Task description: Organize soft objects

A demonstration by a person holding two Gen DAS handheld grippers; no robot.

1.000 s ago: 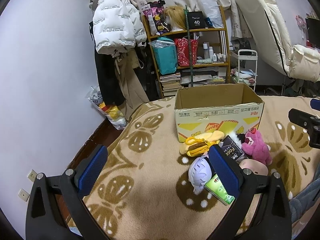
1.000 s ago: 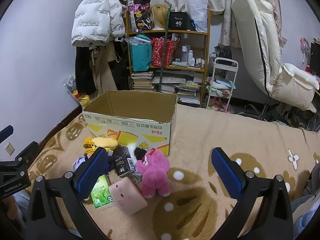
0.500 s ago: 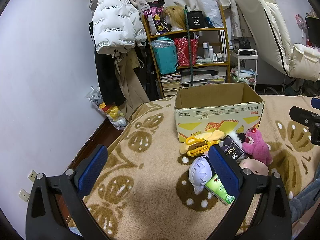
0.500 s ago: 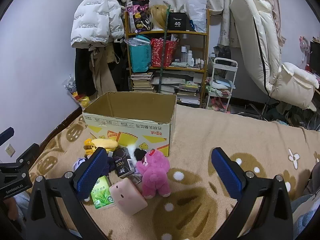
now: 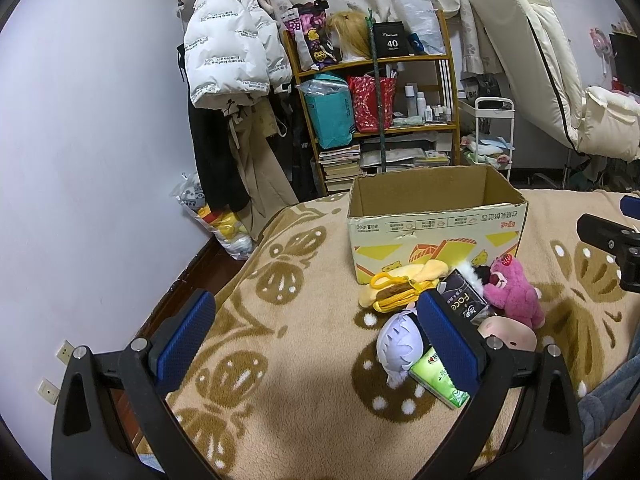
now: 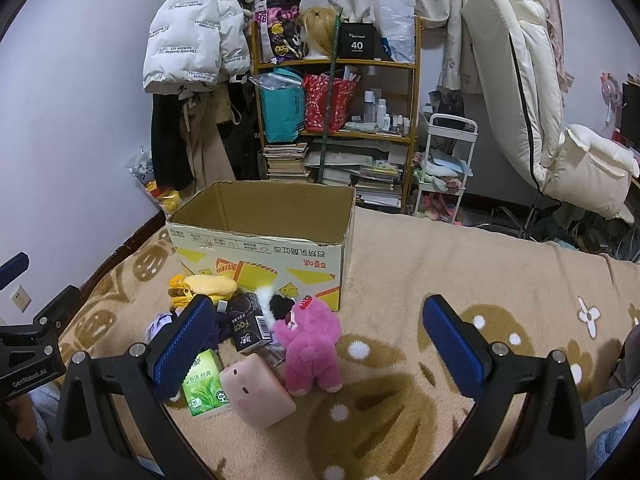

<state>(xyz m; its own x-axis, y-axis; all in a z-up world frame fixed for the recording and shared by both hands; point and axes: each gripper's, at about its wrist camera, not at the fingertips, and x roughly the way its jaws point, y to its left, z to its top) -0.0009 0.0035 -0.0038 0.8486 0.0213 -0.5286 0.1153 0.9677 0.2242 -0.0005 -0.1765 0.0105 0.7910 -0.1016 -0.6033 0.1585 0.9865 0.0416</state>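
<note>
Left wrist: left gripper [image 5: 316,332] jaws wide apart, holding nothing. Lilac round plush [image 5: 398,346] just inside the right jaw. Open cardboard box [image 5: 436,232] ahead, long axis crosswise.

Right wrist: right gripper [image 6: 320,340] jaws wide apart, holding nothing. Pink plush bear [image 6: 312,344] sits upright between them, back toward the camera. Pale pink squishy block [image 6: 258,394] and green tissue pack [image 6: 204,384] by the left jaw.
</note>
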